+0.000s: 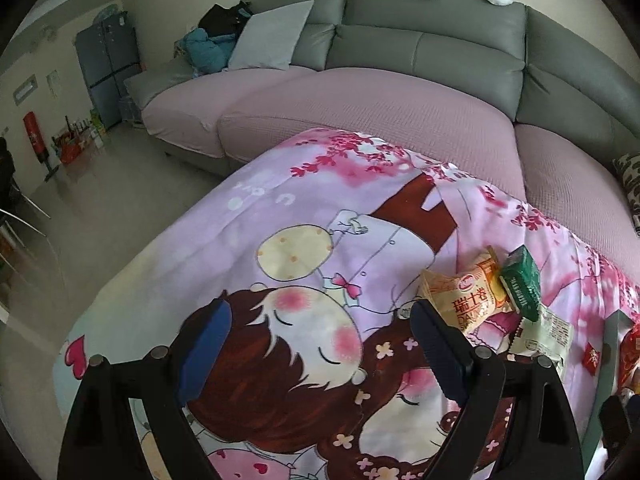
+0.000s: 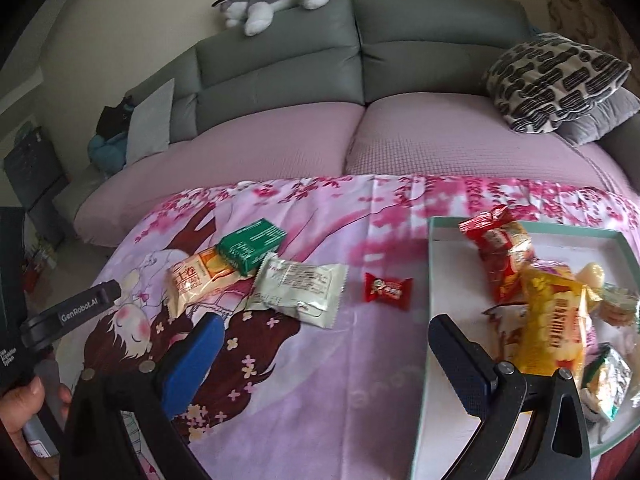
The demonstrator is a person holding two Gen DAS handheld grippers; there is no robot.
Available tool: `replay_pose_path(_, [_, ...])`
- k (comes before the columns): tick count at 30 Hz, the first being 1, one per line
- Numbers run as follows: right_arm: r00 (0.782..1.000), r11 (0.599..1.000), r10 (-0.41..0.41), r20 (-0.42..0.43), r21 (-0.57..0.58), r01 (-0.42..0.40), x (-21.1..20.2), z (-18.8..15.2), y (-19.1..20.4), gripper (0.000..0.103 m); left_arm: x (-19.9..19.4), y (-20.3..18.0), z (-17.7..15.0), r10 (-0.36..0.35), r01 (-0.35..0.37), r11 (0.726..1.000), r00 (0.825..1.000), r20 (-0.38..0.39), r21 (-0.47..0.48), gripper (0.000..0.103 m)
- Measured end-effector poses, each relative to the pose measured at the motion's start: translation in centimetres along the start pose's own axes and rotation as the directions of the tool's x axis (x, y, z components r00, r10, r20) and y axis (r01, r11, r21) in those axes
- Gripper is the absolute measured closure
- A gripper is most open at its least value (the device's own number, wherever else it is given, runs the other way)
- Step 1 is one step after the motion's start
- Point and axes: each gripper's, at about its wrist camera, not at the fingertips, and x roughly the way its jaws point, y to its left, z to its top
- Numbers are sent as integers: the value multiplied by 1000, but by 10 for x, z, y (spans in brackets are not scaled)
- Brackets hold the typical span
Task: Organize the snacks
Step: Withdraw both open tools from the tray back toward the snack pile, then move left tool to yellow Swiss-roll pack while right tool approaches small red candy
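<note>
While open, right gripper (image 2: 320, 364) below red candy (image 2: 387, 287).

Bare cloth (image 2: 320, 380) is seen between the tray (image 2: 430, 264) and the snack cluster, broken only by a red candy (image 2: 387, 287). The cluster is formed by a green box (image 2: 250, 245), an orange packet (image 2: 196, 280) and a white packet (image 2: 298, 289), touching or overlapping. The tray is crowded with packets. The cloth's left half (image 1: 240, 248) lies open.

The left tool (image 1: 316, 344) gapes empty above the cartoon blanket (image 1: 248, 240), beside snack packets (image 1: 472, 292).
</note>
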Motion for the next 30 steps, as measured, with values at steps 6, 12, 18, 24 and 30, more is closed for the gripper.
replay_pose_path(6, [1000,1000,-20,-16,14,20,9,-3,-9,0,6,-15,-1,-115,115,993,993,-26,28,12])
replay_pose_path(12, [999,999,-45,-13,8,45,12,-1,-15,2,15,-36,9,-210,213,970,977,-40,115,12])
replay_pose_path(18, [998,997,-65,-11,-34,65,18,7,-11,25,30,-62,18,-277,282,919,959,-59,275,12])
replay_pose_path(24, [994,994,-92,-56,-69,88,42,16,-7,44,42,-84,21,-303,310,864,950,-82,397,13])
replay_pose_path(30, [981,988,-149,-123,-52,144,69,17,-18,55,61,-90,18,-327,348,849,937,-122,398,22])
